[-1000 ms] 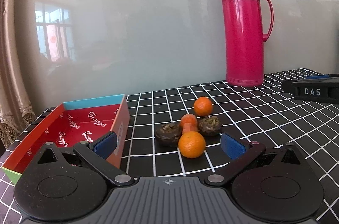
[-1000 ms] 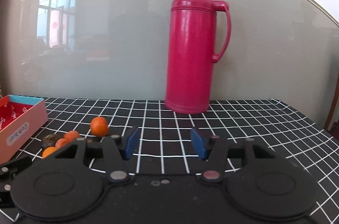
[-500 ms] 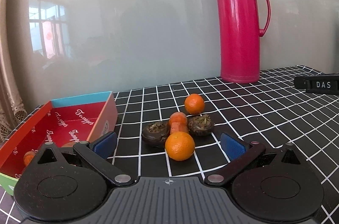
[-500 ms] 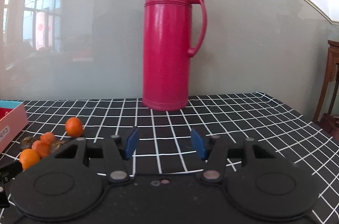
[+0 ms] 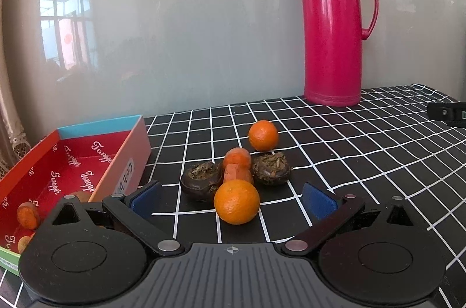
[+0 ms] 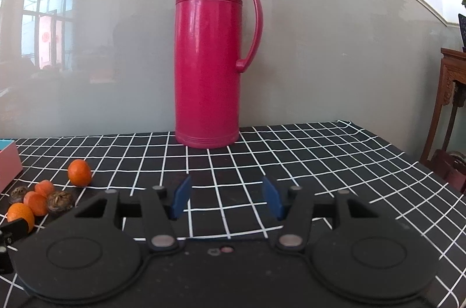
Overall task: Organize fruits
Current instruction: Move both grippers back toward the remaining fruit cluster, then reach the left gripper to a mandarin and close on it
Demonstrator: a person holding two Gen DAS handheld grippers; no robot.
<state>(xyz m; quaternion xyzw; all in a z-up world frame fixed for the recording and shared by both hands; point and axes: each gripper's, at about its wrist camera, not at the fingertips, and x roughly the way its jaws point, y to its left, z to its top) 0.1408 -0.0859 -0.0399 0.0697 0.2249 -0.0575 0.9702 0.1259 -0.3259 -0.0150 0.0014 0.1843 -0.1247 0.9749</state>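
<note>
In the left wrist view a cluster of fruit lies on the black checked cloth: a near orange (image 5: pixel 236 205), two small reddish-orange fruits (image 5: pixel 237 165), two dark brown fruits (image 5: pixel 201 180) and a far orange (image 5: pixel 263 135). My left gripper (image 5: pixel 231 198) is open, its blue pads either side of the near orange without touching it. A red box (image 5: pixel 72 168) at the left holds small orange fruits (image 5: pixel 28 215). My right gripper (image 6: pixel 227 198) is open and empty over bare cloth; the cluster (image 6: pixel 36 201) lies to its left.
A tall pink thermos (image 6: pixel 211 51) stands at the back against the grey wall. The table's right edge (image 6: pixel 431 168) drops off beside a wooden cabinet (image 6: pixel 450 92). The right gripper's body shows at the far right of the left wrist view (image 5: pixel 448 111).
My left gripper has moved closer to the fruit cluster, so the near orange now lies between its pads. My right gripper has swung right, bringing the thermos toward centre.
</note>
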